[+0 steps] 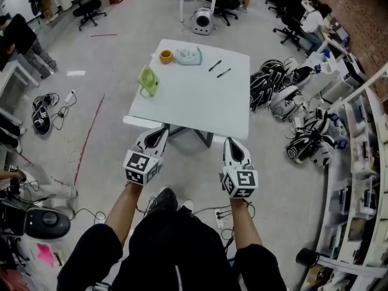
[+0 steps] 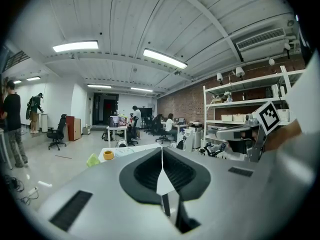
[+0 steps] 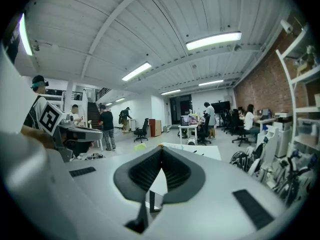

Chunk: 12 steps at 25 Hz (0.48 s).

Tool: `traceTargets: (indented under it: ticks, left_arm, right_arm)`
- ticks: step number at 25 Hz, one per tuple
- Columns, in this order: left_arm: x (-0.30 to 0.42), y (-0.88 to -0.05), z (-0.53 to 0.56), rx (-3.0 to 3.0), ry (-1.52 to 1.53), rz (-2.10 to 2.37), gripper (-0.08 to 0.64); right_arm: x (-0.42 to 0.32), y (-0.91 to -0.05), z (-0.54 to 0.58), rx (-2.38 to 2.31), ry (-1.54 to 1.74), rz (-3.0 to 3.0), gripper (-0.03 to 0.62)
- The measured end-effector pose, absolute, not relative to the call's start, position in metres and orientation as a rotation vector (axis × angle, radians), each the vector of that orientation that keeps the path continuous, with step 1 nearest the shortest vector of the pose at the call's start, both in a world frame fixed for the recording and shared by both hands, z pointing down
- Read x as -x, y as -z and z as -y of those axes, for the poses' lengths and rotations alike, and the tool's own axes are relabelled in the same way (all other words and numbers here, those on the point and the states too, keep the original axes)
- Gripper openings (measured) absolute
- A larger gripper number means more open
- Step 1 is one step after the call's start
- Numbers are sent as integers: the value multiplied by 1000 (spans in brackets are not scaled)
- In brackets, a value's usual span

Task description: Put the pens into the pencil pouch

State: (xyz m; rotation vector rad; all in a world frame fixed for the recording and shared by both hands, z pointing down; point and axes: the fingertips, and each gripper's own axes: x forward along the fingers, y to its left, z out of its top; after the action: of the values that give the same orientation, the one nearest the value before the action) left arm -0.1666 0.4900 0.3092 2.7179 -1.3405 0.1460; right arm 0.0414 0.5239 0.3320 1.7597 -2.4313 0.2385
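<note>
- Person stands at the near edge of the white desk [image 1: 200, 105], one tool in each hand, both pointing toward it.
- Left hand-held gripper [image 1: 161, 130]: jaws pressed fully together with nothing between them, tip over the desk's near left corner.
- Right hand-held gripper [image 1: 231, 140]: same deal, jaws together and empty, just off the near edge.
- The two pens [image 1: 214, 66] lie side by side on the far right part of the desk, well apart from both tools.
- The pencil pouch [image 1: 188, 56] lies flat at the far edge, just left of the pens.
- A yellow tape roll [image 1: 166, 56] sits just beside the pouch, and a little green fan [image 1: 148, 80] stands by the left edge.
</note>
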Motion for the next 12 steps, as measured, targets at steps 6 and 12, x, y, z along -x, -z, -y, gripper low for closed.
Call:
traceTargets:
  ticks: [6,12]
  left_arm:
    - [162,-303,-474,-2730,-92,1343,26]
    - [162,-307,-445,-2743,-74,1317,74]
  right_arm:
    - [-44,-331,-509,-1754,-230,2443,-5]
    - [-46,-330,-482,-1781,-204,2423,53]
